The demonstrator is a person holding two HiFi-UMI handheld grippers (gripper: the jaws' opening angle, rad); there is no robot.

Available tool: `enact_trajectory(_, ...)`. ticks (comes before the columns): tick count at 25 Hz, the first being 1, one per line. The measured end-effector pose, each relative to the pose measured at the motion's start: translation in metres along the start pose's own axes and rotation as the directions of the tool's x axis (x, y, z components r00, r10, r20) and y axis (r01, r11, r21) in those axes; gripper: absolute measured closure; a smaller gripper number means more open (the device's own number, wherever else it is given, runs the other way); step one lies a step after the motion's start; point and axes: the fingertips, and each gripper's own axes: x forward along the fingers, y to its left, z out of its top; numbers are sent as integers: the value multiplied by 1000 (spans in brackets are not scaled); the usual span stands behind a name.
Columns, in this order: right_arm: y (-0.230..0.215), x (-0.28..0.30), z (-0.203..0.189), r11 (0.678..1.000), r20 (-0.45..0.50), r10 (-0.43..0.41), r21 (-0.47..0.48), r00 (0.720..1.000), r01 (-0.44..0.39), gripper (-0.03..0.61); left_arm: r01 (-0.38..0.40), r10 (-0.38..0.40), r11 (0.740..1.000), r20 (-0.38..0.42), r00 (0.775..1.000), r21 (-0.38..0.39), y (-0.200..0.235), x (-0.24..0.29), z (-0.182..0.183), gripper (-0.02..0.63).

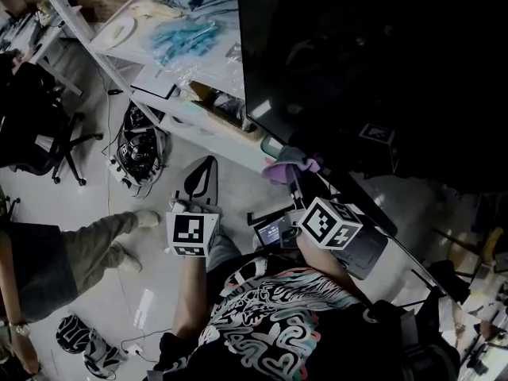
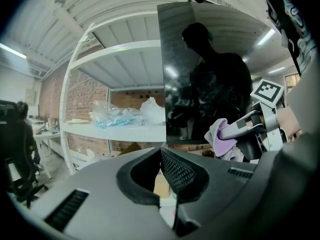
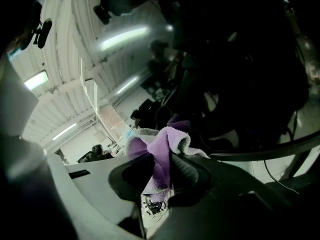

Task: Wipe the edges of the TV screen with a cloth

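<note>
1. The right gripper [image 3: 161,173] has its jaws clenched on the purple cloth [image 3: 162,146], which bunches out above the tips.
2. The left gripper [image 2: 161,153] has its jaws pressed together with nothing between them, and it hangs off to the side of the work.
3. In the head view the cloth sits at the lower left corner of the TV screen [image 1: 373,54], so the wiping seems to be at the bottom edge. No streak or dust shows, so I cannot tell which edges are done.
4. Only the left gripper view shows the screen's left and bottom edges crisply, with the cloth at the bottom one. The right gripper view is just darkness there.
5. Farthest back stands a white shelf rack [image 2: 125,131].
</note>
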Motion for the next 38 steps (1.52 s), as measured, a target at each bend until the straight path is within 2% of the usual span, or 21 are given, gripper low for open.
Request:
enact_trajectory(8, 6, 20, -4, 999, 5, -16, 36, 1000, 15, 472, 32, -32, 999, 4, 999, -2, 24, 5, -3, 595)
enact_trajectory(19, 18, 46, -5, 997, 16, -71, 28, 997, 71, 471, 68, -68, 998, 26, 997, -13, 63, 19, 4, 595)
enact_trajectory(28, 37, 68, -4, 998, 23, -55, 38, 998, 55, 471, 103, -103, 995, 31, 994, -7, 84, 33, 10, 595)
enact_trajectory(38, 44, 87, -7, 991, 51, -115, 76, 992, 110, 471, 121, -121, 993, 27, 992, -9, 116, 29, 5, 595)
